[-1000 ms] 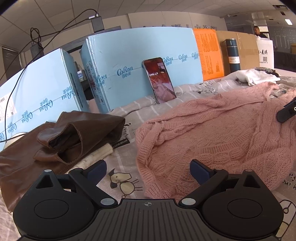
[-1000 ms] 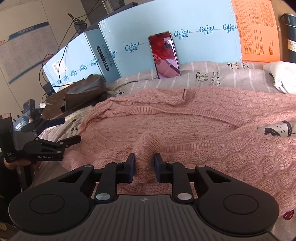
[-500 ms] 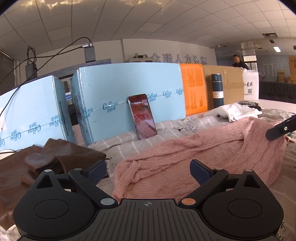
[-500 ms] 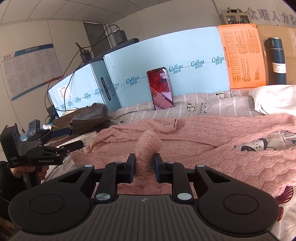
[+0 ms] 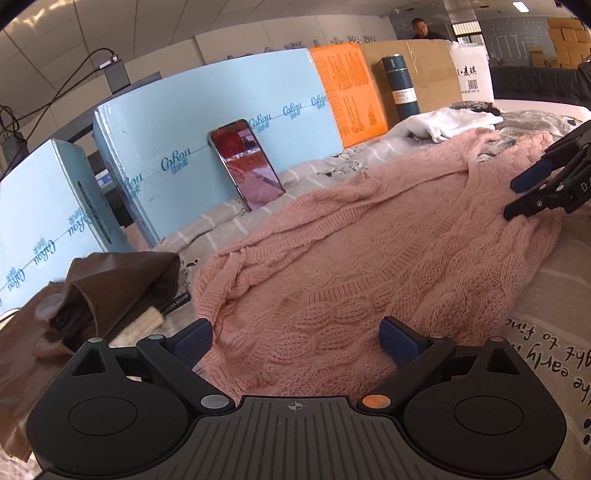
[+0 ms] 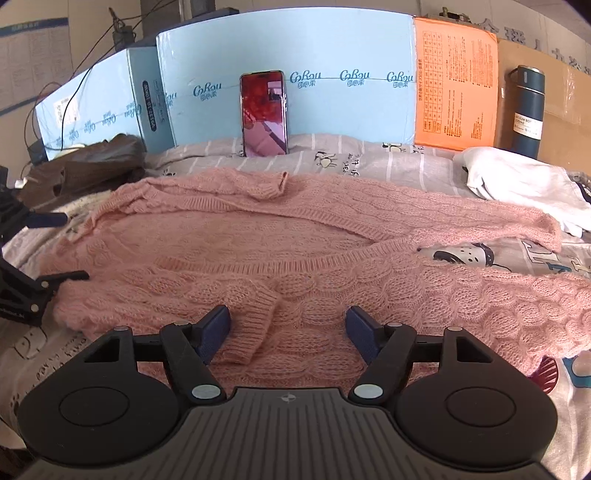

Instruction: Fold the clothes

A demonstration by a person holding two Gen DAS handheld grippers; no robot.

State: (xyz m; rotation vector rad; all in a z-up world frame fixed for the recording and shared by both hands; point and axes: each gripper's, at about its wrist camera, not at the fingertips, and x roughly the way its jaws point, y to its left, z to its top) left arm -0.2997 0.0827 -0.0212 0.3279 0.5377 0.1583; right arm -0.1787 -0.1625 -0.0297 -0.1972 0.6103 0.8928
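A pink cable-knit sweater (image 5: 369, 251) lies spread flat on the printed bedsheet (image 5: 546, 354). My left gripper (image 5: 295, 341) is open over the sweater's near left hem, nothing between its fingers. My right gripper (image 6: 289, 330) is open too, low over the sweater (image 6: 258, 254). A ribbed sleeve cuff (image 6: 255, 325) lies folded onto the sweater body just inside its left finger, not clamped. In the left wrist view the right gripper (image 5: 517, 199) shows at the sweater's far right edge. The left gripper (image 6: 59, 247) appears at the left edge of the right wrist view.
A brown leather jacket (image 5: 110, 288) lies left of the sweater. A white garment (image 6: 517, 184) is heaped at the back right. Blue boxes (image 6: 332, 48), an orange box (image 6: 454, 85), a phone (image 6: 264, 114) and a dark flask (image 6: 526, 110) line the back. A person (image 5: 423, 27) stands far behind.
My right gripper has opened and let go of the sleeve, which now rests on the sweater body. Both grippers have dropped back low over the sweater.
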